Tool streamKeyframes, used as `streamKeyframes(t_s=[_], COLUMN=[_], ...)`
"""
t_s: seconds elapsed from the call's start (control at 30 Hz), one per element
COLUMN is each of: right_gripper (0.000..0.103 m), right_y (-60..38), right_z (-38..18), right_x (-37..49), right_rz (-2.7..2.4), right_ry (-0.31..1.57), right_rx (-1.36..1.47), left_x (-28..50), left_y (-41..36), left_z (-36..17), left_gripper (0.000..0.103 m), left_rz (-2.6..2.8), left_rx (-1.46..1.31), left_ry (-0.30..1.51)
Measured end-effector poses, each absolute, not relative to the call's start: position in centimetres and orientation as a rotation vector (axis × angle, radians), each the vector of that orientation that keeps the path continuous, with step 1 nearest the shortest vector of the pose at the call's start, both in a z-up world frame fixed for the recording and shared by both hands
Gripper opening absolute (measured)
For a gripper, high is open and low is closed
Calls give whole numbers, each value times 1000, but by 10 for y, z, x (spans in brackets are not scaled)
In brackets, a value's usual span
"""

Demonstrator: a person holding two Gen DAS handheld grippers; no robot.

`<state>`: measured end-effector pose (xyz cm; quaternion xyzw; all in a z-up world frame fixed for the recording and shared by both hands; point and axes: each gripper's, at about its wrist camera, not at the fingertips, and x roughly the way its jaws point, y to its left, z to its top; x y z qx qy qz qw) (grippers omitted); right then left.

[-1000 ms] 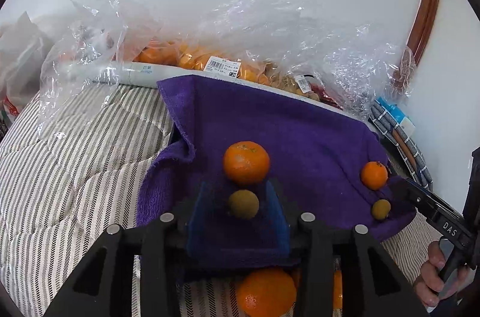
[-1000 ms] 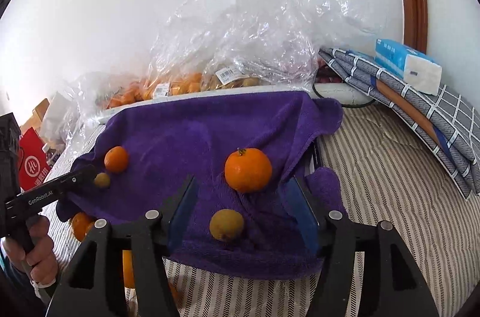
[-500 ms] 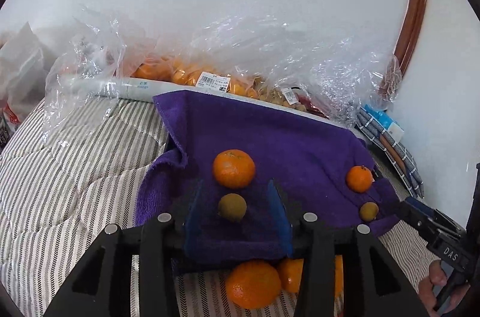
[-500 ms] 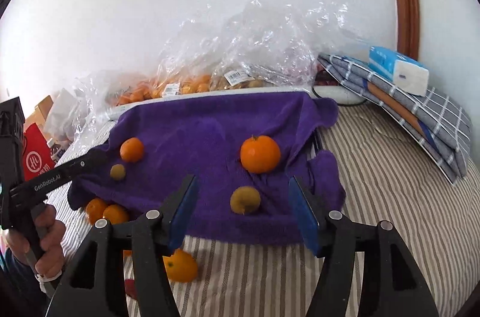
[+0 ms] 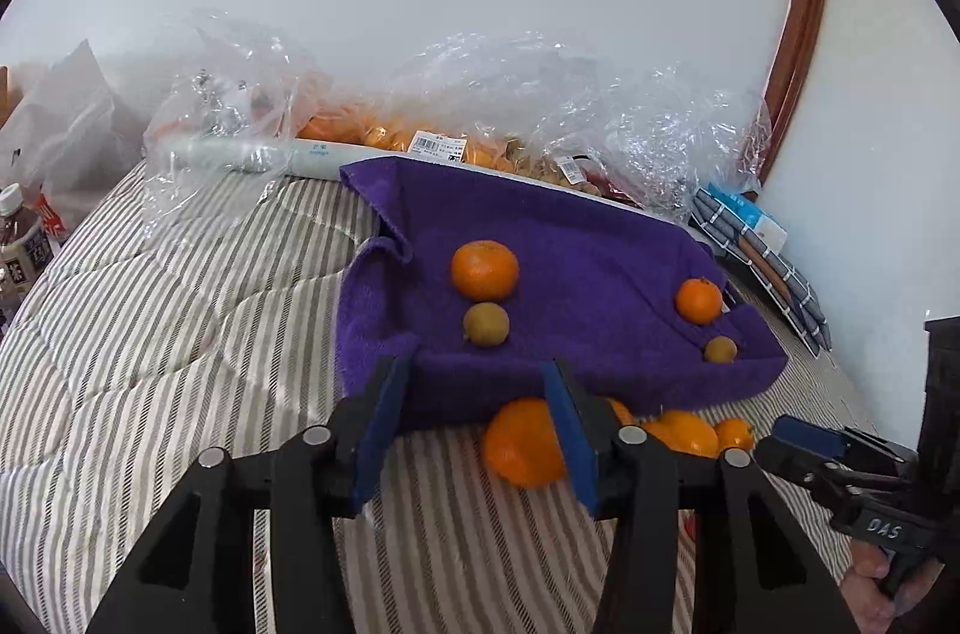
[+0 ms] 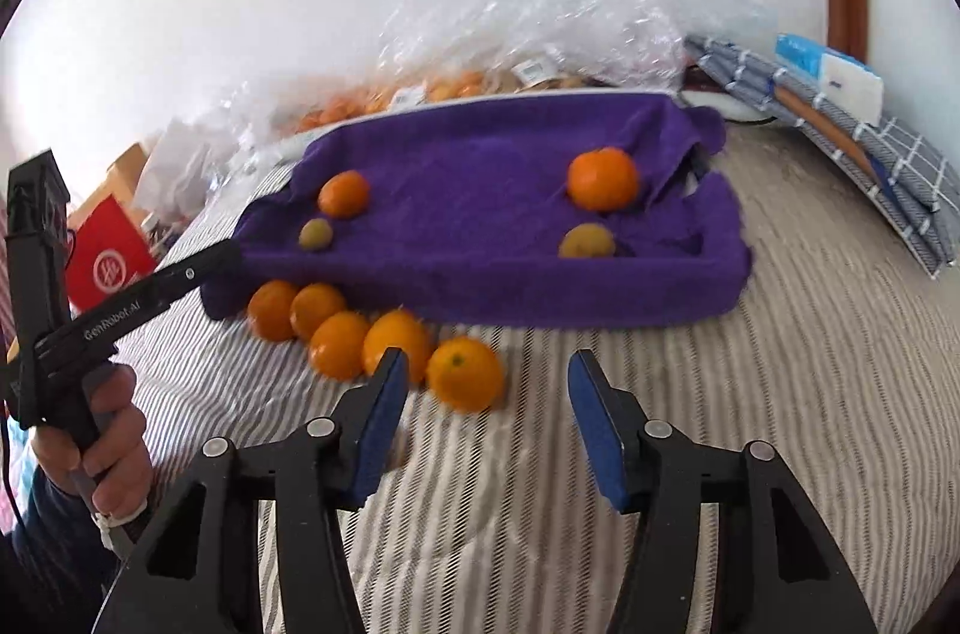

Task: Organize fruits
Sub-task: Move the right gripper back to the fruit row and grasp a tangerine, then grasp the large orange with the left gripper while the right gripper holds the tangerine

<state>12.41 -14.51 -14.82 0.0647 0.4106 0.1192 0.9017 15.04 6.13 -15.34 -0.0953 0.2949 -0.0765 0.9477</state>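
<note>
Both the left tongs (image 5: 474, 430) and right tongs (image 6: 483, 406) hang wide and empty above the striped bed (image 6: 780, 394). Five loose oranges (image 6: 339, 343) wait beside the purple towel (image 6: 480, 190), where two mandarins and two brownish fruits sit paired, probably sorted.

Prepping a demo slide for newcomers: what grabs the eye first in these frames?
The bright purple terry towel spread over a tray on the striped grey-and-white quilt, carrying two round orange mandarins and two small yellow-green fruits in pairs at each end. Next, the cluster of five loose orange mandarins on the quilt along the towel's near edge. Behind, crinkled clear plastic bags of fruit line the wall.
</note>
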Motion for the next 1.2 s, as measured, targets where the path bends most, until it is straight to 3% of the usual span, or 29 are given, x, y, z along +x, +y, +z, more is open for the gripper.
streamKeyframes(t_s=[0.27,0.83,0.9,1.2], right_gripper=[36,31,31,31], right_y=[-124,-141,-151,-166], right_z=[-169,-162,-162,-164], right_x=[137,122,119,123], right_rz=[235,155,146,157], right_ry=[939,860,860,878], right_rx=[45,-66,-53,21], left_x=[141,148,151,177], left_y=[72,49,46,36], left_z=[-157,-170,-170,-175], left_gripper=[48,50,54,52], left_rz=[-168,-310,-312,-244], left_rx=[-215,-187,-183,-180], left_ry=[634,745,751,821])
